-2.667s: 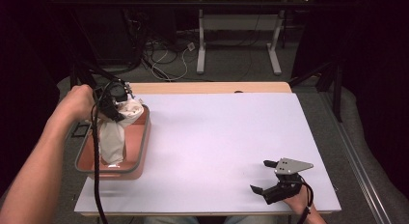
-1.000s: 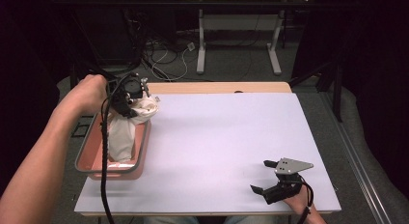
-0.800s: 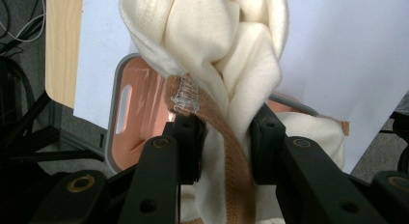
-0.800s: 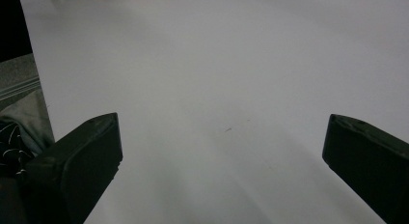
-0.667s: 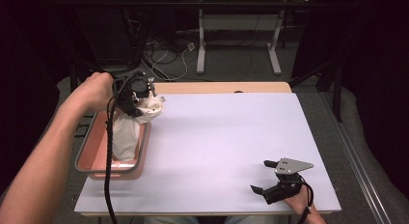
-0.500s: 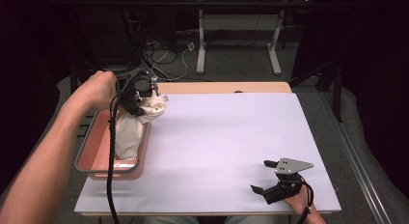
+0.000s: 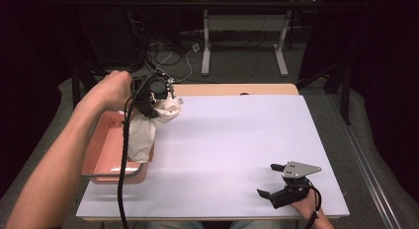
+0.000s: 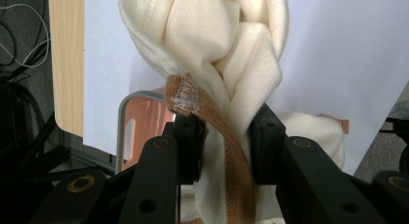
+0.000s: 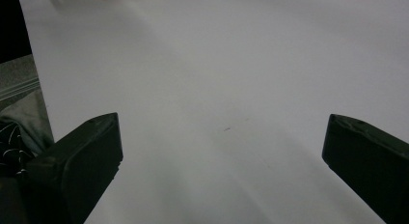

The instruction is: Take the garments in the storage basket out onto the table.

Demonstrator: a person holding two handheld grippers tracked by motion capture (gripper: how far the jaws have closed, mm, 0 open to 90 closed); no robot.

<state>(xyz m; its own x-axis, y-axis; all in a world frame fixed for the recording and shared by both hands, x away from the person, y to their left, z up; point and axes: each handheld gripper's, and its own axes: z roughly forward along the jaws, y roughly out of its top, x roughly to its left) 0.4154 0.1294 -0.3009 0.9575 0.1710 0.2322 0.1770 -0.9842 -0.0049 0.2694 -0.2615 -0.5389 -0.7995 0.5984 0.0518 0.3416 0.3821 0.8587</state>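
cloth (image 7: 148, 125): cream, bunched, lifted — lower end hangs into pink tray (image 7: 106, 157) at table's left edge
left gripper (image 8: 224, 132): clenched on cloth's tan hem
right gripper (image 7: 276, 182): jaws wide, idle
left to do: clear tray, lay cloth on white table (image 7: 237, 140)

Bright tabletop, dark surroundings, soft focus

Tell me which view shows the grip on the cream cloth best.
The left gripper view: the cream cloth bunches between the left gripper, jaws pressed on its tan hem. The high view shows the cloth hanging from that gripper over the pink tray, grip hidden. The right gripper view faces the white table.
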